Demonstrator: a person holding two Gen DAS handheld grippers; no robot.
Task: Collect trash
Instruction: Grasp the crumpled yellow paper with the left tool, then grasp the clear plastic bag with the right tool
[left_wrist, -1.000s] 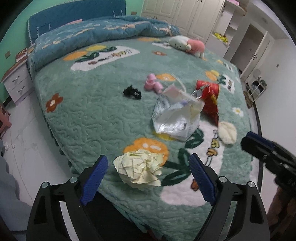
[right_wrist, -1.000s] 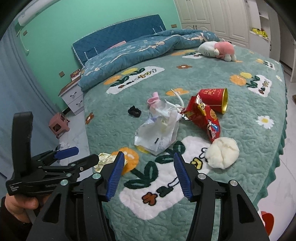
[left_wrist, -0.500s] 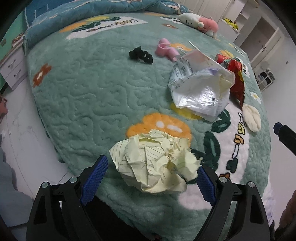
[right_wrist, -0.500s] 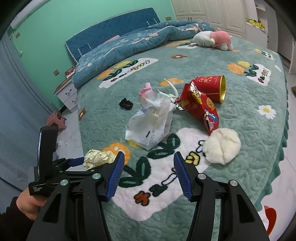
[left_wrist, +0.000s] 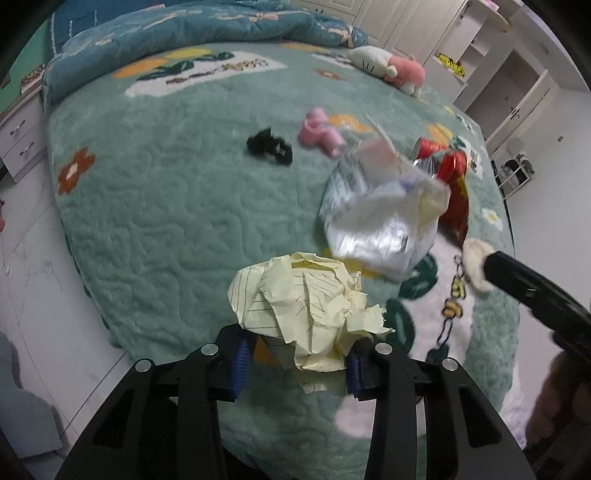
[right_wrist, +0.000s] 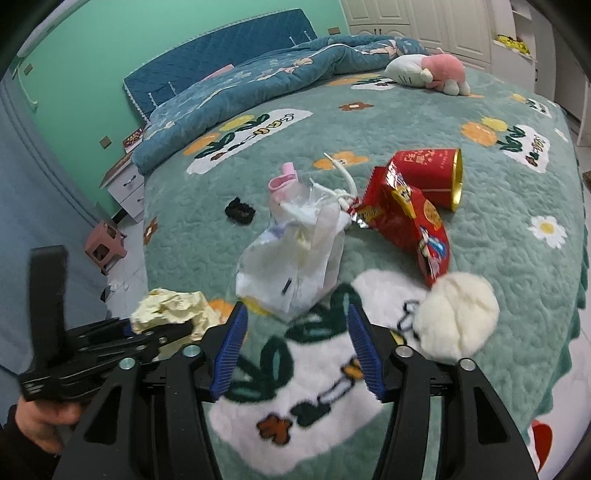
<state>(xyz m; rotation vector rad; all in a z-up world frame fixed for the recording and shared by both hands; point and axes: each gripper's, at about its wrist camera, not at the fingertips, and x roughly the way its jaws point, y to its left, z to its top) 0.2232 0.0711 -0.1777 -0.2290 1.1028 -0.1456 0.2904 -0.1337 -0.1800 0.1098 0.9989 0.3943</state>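
A crumpled yellow lined paper (left_wrist: 303, 306) lies near the bed's front edge, and my left gripper (left_wrist: 299, 350) is closing on it, blue pads against both sides. From the right wrist view the same paper (right_wrist: 173, 308) shows in the left gripper (right_wrist: 162, 332). My right gripper (right_wrist: 295, 314) hangs over the blanket with its jaws opening and nothing between them. Just ahead of it lie a clear plastic bag (right_wrist: 295, 258), a red snack wrapper (right_wrist: 406, 218), a red tin (right_wrist: 432, 173) on its side and a white wad (right_wrist: 458, 314).
A black hair tie (left_wrist: 269, 146) and a pink item (left_wrist: 321, 131) lie mid-bed. A plush toy (right_wrist: 428, 70) and a bunched blue quilt (right_wrist: 258, 85) are at the far end. A nightstand (right_wrist: 127, 188) and pink stool (right_wrist: 105, 243) stand on the floor left of the bed.
The left gripper came down over the yellow paper and its jaws closed in on it. The right gripper moved forward toward the plastic bag and opened slightly wider.
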